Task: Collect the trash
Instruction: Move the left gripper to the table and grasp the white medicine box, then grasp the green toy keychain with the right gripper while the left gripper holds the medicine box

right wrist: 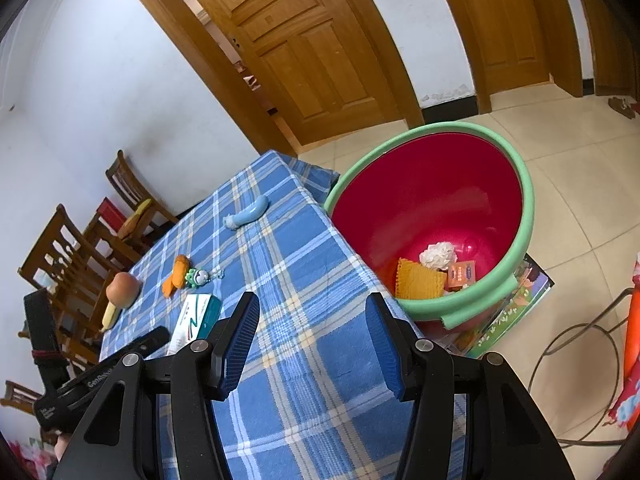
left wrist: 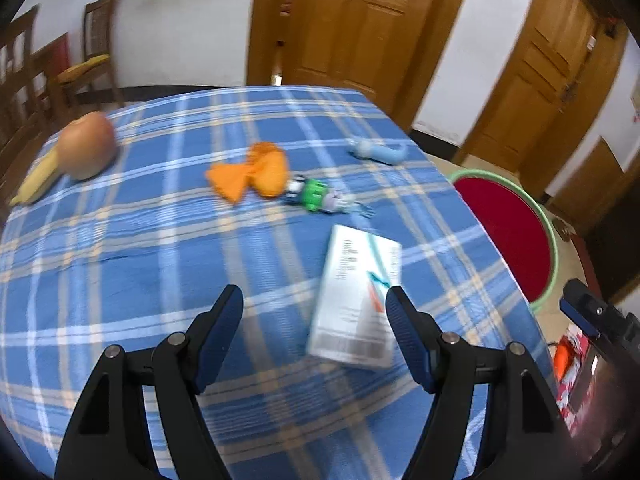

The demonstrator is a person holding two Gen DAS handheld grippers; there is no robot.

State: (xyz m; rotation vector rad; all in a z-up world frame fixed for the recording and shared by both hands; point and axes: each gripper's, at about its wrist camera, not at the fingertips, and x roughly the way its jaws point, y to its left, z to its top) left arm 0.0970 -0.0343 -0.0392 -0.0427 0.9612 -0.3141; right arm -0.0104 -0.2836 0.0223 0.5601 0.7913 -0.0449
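A white and teal carton [left wrist: 354, 300] lies on the blue plaid tablecloth [left wrist: 160, 264], just ahead of my open, empty left gripper [left wrist: 314, 300]; its right finger overlaps the carton's edge. The carton also shows in the right wrist view [right wrist: 196, 316]. My right gripper [right wrist: 312, 312] is open and empty above the table's edge [right wrist: 304, 360]. The red tub with a green rim [right wrist: 432, 216] stands on the floor beside the table and holds a white crumpled wad [right wrist: 438, 255], an orange cloth [right wrist: 418, 282] and a small orange box [right wrist: 462, 275]. The tub also shows in the left wrist view [left wrist: 508, 232].
On the table lie an orange bow [left wrist: 252, 174], a green toy keychain [left wrist: 320, 198], a light blue tube-shaped object [left wrist: 378, 151], an apple [left wrist: 86, 150] and a banana [left wrist: 36, 180]. Wooden chairs [right wrist: 72, 256] stand at the far side. A cable [right wrist: 576, 344] lies on the floor.
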